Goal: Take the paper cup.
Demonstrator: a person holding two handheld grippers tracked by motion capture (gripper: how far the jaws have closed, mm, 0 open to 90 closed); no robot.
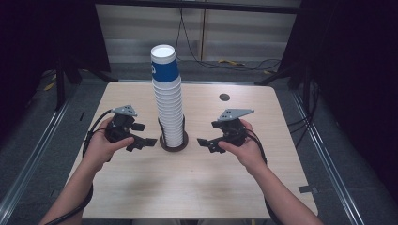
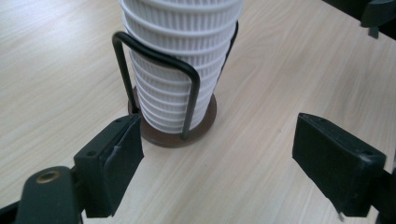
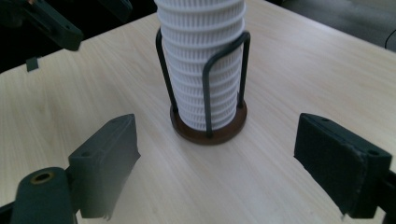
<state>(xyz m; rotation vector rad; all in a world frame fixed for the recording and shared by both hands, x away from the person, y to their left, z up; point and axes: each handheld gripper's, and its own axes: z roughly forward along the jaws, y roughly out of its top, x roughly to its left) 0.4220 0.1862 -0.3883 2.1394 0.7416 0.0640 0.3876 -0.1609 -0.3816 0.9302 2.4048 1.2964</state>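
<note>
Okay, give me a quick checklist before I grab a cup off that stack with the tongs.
1. Left tongs open, nothing held: ok.
2. Right tongs open, nothing held: ok.
3. Cup stack seated in the wire holder: ok.
4. Stack upright: it leans slightly in the high view, not ok.
5. Both tongs apart from the stack, one on each side: ok.
6. Top blue cup loose enough to lift: cannot tell.

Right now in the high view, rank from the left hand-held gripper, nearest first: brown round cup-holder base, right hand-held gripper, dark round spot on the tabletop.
1. Brown round cup-holder base, just beside the left hand-held gripper, at centre.
2. Right hand-held gripper, across the cup stack.
3. Dark round spot on the tabletop, far right side.
</note>
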